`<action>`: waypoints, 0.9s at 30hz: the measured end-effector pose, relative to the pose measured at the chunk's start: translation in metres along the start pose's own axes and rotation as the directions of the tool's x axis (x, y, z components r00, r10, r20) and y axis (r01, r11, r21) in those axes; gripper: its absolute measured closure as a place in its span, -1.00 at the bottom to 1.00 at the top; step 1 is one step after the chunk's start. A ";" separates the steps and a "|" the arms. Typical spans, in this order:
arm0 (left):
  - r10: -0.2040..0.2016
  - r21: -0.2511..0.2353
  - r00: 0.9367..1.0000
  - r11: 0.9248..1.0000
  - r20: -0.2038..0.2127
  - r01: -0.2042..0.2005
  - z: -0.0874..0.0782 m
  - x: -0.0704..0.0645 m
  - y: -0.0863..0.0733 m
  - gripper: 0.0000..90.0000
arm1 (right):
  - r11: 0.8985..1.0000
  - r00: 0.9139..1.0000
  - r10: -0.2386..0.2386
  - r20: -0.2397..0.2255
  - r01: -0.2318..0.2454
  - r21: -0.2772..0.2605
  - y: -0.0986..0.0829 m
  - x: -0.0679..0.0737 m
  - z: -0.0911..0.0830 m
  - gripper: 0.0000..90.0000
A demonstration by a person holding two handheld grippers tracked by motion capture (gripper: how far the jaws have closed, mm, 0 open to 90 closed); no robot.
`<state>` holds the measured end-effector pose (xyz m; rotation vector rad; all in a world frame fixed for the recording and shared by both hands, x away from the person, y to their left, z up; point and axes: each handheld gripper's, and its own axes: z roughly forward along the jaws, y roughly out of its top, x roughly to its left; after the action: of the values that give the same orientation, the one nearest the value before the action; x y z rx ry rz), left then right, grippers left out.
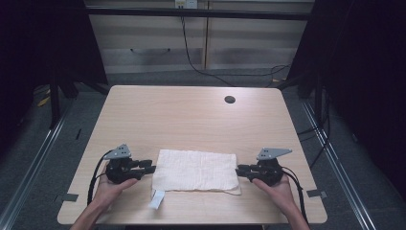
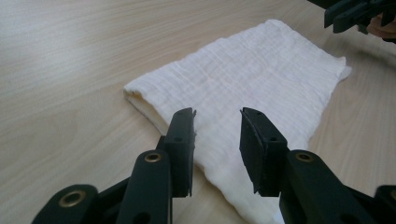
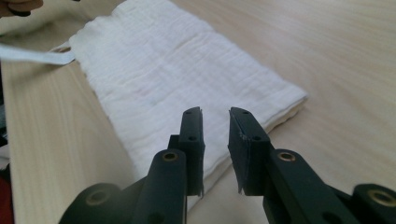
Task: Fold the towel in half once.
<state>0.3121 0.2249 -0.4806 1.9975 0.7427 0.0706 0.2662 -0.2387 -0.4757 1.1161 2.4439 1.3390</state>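
Near end of cloth [image 2: 243,88] cut by bottom edge and hidden behind left tongs [image 2: 217,142] in left gripper view. Near corner covered by right tongs [image 3: 215,144] in right gripper view. White tag [image 3: 32,56] clipped at left edge there. Forearms cropped at bottom of high view. Fold layers too blurred to count.

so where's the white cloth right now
In the high view the folded white cloth lies flat near the table's front edge, between the left gripper and right gripper.
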 end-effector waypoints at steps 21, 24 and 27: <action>0.000 0.111 1.000 0.994 -0.018 0.002 0.039 0.008 -0.004 0.71 | 0.997 0.998 0.056 0.035 -0.057 0.045 0.025 -0.057 0.050 0.44; 0.013 0.110 0.999 0.994 -0.030 -0.009 0.038 0.006 -0.005 0.72 | 0.997 0.998 0.041 0.040 -0.044 0.069 0.023 -0.056 0.054 0.45; 0.018 0.107 0.999 0.994 -0.031 -0.015 0.037 0.003 -0.007 0.72 | 0.996 0.998 0.038 0.040 -0.041 0.075 0.021 -0.057 0.054 0.46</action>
<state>0.3234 0.2004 -0.5069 2.1086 0.7646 0.0737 0.3421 -0.2328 -0.5042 1.2028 2.4761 1.2329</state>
